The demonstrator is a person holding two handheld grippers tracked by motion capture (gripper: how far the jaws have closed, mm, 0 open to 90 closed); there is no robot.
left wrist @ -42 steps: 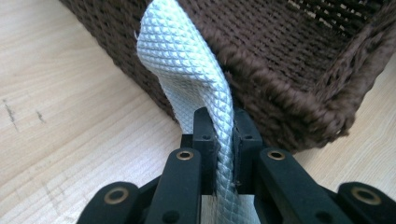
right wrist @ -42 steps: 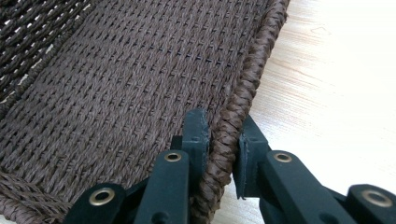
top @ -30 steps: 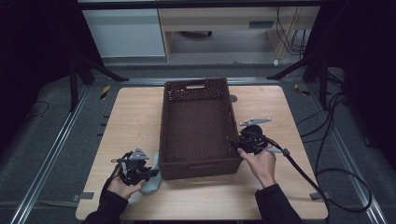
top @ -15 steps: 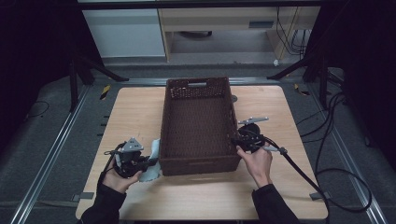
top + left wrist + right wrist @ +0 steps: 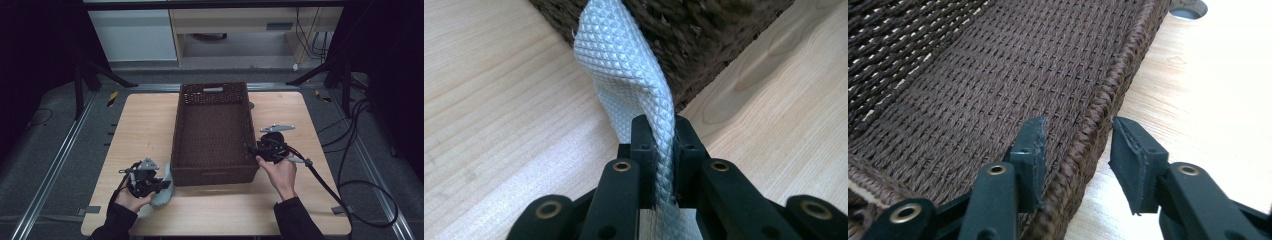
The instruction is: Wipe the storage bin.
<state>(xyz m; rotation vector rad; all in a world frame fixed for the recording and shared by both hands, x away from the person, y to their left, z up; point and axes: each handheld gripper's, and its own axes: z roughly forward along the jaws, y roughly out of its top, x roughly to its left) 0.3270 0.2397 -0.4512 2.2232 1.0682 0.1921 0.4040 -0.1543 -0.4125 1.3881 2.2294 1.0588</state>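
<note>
The basket is showing a dark brown weave, with tight rows of stitches on its wall and a corded rim. The cloth is gleaming pale silvery grey, embossed all over with a small diamond grid. The worktop is showing light, honey-toned wood with soft grain lines. The left tool and the right tool are appearing matte black, with small brass-coloured rivets.

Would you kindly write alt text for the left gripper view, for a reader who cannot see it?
The left gripper has its two black jaws shut on a fold of pale, diamond-textured cloth, which stands up from them. Behind the cloth is a corner of the dark brown woven basket, resting on the light wooden table.
</note>
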